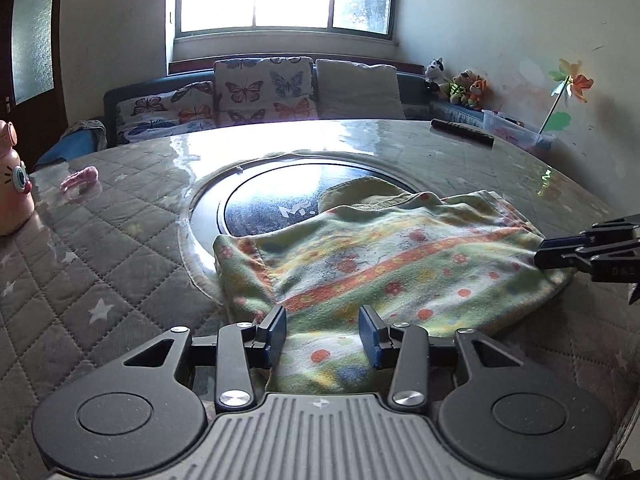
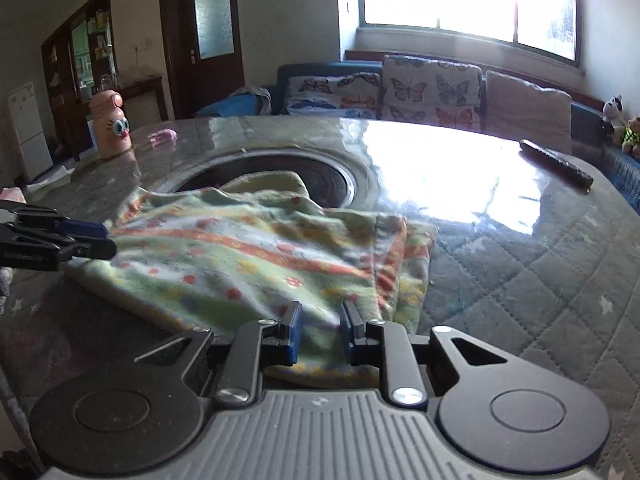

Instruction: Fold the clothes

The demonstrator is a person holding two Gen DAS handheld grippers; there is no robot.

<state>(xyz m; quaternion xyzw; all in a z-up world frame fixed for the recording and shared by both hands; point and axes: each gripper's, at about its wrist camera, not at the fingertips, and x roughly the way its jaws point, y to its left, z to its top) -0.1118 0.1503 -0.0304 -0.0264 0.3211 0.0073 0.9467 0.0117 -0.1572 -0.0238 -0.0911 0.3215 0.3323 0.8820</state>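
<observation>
The left gripper and right gripper both stand spread over the near edge of the soft floral-striped green fleece garment — pinching nothing. It lies on the quilted grey table, already doubled in layers; further folds likely remain.
</observation>
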